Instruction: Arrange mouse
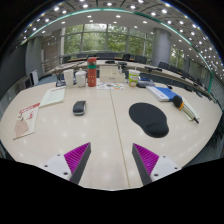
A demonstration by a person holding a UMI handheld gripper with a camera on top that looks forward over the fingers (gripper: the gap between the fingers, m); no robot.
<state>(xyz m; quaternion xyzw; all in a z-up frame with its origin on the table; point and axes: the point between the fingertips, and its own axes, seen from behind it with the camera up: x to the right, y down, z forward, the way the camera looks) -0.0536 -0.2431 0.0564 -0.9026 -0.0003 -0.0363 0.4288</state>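
A dark grey mouse [79, 107] lies on the pale table [105, 125], beyond my left finger and to the left. A round black mouse pad [148, 118] lies on the table beyond my right finger. My gripper [112, 160] is open and empty, held above the table's near part, its two fingers with magenta pads [76, 156] wide apart. Nothing stands between the fingers.
At the table's far edge stand a red-orange bottle [91, 72], a white cup [68, 77] and other small items. Papers [27, 119] lie to the left. A blue book [160, 92] and a marker [185, 108] lie to the right.
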